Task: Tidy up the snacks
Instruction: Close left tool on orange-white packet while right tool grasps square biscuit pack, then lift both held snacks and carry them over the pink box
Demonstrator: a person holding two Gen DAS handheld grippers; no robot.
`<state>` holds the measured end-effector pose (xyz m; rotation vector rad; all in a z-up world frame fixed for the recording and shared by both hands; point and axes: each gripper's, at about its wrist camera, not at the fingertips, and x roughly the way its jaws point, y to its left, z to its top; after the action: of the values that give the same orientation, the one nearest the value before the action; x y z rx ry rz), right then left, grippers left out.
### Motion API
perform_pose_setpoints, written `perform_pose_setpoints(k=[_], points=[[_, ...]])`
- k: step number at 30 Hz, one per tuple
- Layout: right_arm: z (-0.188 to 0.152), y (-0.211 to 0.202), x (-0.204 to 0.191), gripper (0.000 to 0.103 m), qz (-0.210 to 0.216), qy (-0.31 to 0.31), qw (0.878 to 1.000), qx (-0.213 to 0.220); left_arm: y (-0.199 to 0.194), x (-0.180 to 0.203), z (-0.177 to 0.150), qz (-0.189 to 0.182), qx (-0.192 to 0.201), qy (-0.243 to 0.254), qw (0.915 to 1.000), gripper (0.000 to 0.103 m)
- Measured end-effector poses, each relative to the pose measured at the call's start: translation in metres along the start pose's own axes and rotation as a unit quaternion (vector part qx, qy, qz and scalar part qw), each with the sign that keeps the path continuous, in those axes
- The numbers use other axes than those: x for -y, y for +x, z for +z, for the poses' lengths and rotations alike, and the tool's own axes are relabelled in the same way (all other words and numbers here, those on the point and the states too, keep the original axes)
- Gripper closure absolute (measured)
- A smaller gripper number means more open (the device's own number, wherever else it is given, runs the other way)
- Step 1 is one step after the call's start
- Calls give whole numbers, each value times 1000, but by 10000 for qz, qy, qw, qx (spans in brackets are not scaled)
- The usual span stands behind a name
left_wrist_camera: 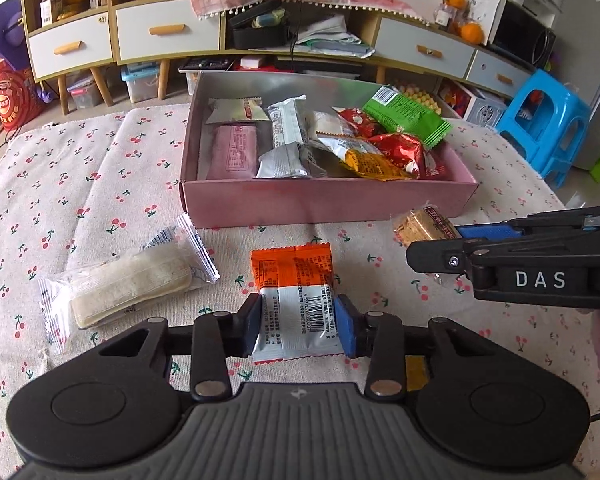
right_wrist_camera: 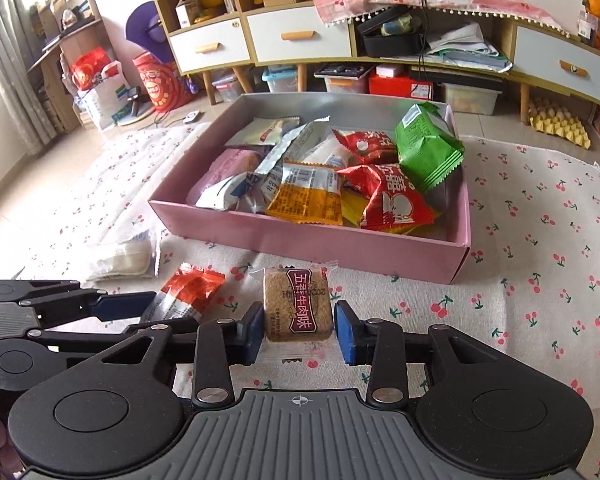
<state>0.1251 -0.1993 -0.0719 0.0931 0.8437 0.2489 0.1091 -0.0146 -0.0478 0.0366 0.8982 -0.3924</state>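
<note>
Snacks fill most of the pink box [left_wrist_camera: 328, 200] on the cherry-print cloth [left_wrist_camera: 100, 184]: a green packet [right_wrist_camera: 426, 148] leans in its far right corner, red ones [right_wrist_camera: 384, 200] lie beside it, and silver and pink wrappers sit toward the left. Three more lie outside, in front of the box.

Our left gripper [left_wrist_camera: 298, 326] is clamped on the orange-and-white packet [left_wrist_camera: 294, 300], both pads pressing its white end from either side while the orange end points toward the box. Our right gripper [right_wrist_camera: 299, 330] grips the clear-wrapped brown biscuit [right_wrist_camera: 298, 306] with the red label; the biscuit sits squarely between the pads, though we think only its loose wrapper reaches the right pad, since the fisheye makes that edge hard to read. In the left wrist view this biscuit shows just beside the near right corner of the box.

A long pale bar in clear wrap [left_wrist_camera: 128, 284] lies on the cloth to the left, apart from both grippers.
</note>
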Motion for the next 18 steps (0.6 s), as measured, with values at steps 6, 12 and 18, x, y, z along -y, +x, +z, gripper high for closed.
perform_pose_setpoints(k=[6,12,18], points=[[7,-14,7,67,72,370,9991,171,-15,3,8,-299,193,-73,9993,67],[7,-20,19,67,90,869,9960,202,-17,-5,23,-417,359,-427,9976,67],[8,-22,25,67,43,1201,9926,182,-9,-21,41,-518,619,-867,9930,67]])
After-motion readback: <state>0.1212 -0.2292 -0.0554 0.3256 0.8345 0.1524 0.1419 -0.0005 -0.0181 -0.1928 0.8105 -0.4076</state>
